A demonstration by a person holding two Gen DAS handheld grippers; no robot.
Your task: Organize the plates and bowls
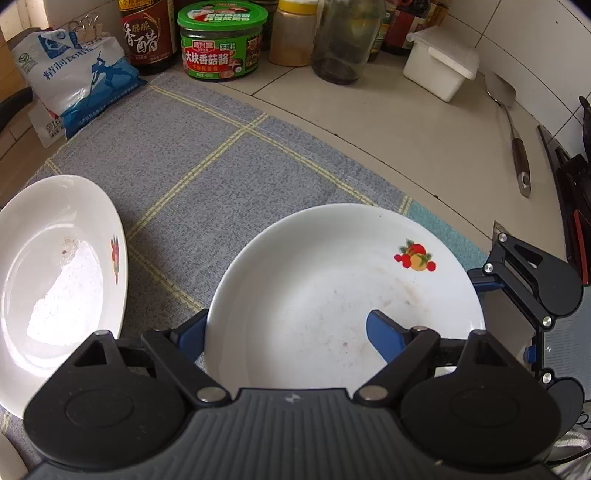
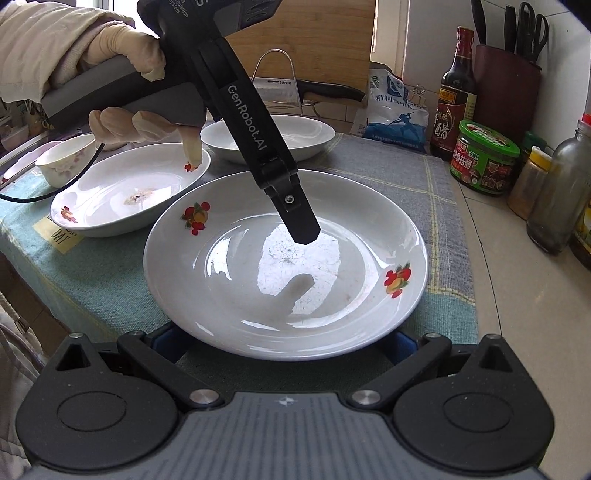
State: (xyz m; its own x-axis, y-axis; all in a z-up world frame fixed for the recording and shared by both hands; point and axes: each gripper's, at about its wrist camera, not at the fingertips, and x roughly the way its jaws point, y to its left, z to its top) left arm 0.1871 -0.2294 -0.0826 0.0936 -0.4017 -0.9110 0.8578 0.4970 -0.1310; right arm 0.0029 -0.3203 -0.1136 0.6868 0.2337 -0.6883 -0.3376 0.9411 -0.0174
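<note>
A white plate with fruit decals point(image 1: 332, 295) point(image 2: 284, 280) lies on the grey-blue cloth. My left gripper point(image 1: 288, 332) is open and straddles its near rim: one blue finger point(image 1: 384, 339) is over the inside, the other point(image 1: 192, 332) is outside below the rim. In the right wrist view the left gripper point(image 2: 299, 221) reaches down over the plate's middle. My right gripper point(image 2: 288, 343) is open, its fingers mostly hidden under the plate's near rim. A second decal plate point(image 1: 55, 280) point(image 2: 125, 192), a plain white plate point(image 2: 269, 140) and a small floral bowl point(image 2: 66, 162) lie beyond.
Along the wall stand a salt bag point(image 1: 74, 74), a vinegar bottle point(image 1: 147, 33), a green-lidded jar point(image 1: 221, 40), glass jars point(image 1: 343, 40) and a white box point(image 1: 439, 66). A spatula point(image 1: 513, 129) lies on the counter. A knife block point(image 2: 506, 85) and a rack point(image 2: 277, 85) stand behind.
</note>
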